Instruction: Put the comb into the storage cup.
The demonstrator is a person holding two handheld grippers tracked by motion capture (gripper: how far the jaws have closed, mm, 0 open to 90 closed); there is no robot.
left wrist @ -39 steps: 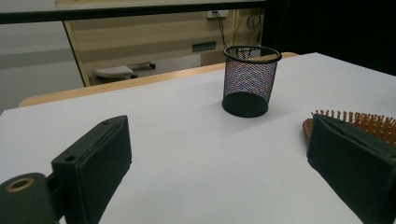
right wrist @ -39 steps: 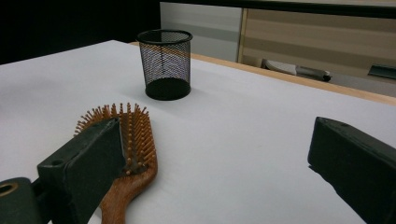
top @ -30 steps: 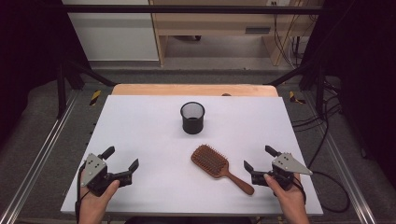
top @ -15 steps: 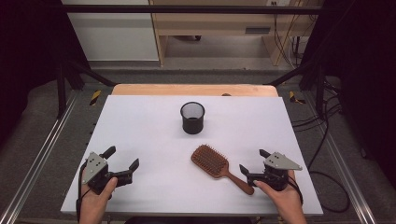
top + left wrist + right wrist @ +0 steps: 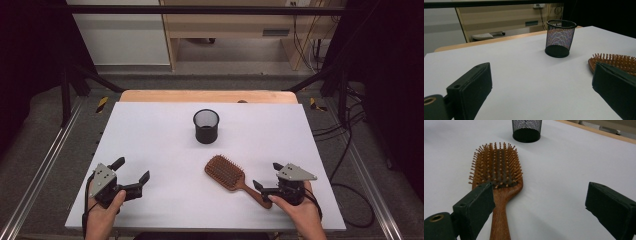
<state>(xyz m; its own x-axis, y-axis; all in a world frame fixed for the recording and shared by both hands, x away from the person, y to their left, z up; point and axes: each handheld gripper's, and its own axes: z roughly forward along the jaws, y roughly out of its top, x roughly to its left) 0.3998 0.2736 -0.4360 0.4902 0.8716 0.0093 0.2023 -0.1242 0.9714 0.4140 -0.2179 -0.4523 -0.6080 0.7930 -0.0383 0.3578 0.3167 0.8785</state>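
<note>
Right gripper (image 5: pixel 266 189), jaws open and empty, stands at the handle of the hairbrush (image 5: pixel 230 176) near the table's (image 5: pixel 150 130) front edge; it should centre over the handle before closing.

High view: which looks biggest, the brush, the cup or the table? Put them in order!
1. Table, by far the biggest.
2. Brush, longer than the cup is tall.
3. Cup, smallest, though it sits farther from the camera, so it may look a bit smaller than it is.
</note>
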